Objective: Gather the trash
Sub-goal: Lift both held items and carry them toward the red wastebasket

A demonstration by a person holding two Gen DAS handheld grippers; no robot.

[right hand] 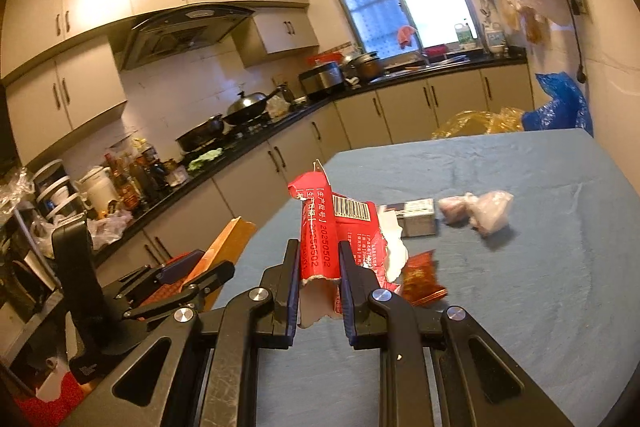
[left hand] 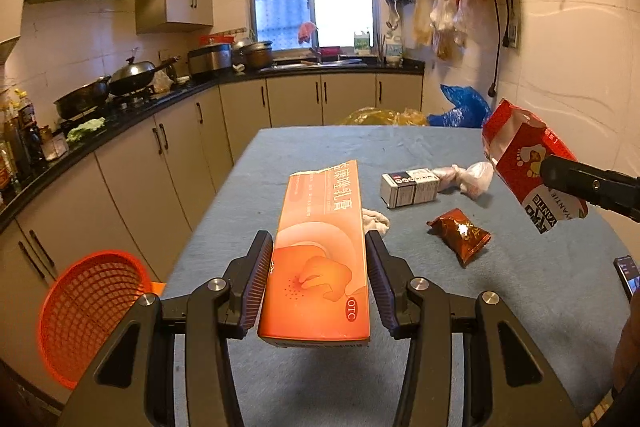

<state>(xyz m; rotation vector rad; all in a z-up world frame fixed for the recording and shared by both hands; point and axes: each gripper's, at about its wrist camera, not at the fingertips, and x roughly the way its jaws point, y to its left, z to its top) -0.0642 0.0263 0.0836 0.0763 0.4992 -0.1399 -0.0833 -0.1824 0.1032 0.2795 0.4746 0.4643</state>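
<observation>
My left gripper (left hand: 319, 241) is shut on a long orange medicine box (left hand: 320, 247), held above the blue-covered table (left hand: 400, 155). The right gripper (right hand: 319, 247) is shut on a torn red and white carton (right hand: 332, 227); in the left wrist view that carton (left hand: 528, 163) hangs at the right, above the table. On the cloth lie a small grey box (left hand: 410, 189), a knotted clear plastic bag (left hand: 468, 177), a brown snack wrapper (left hand: 460, 235) and a white crumpled tissue (left hand: 376, 221). An orange mesh basket (left hand: 88, 311) stands left of the table, lower down.
Kitchen cabinets and a dark counter (left hand: 132, 111) with pans and bottles run along the left and the far wall. Yellow and blue plastic bags (left hand: 460, 107) sit beyond the table's far end. A phone (left hand: 628, 275) lies at the table's right edge.
</observation>
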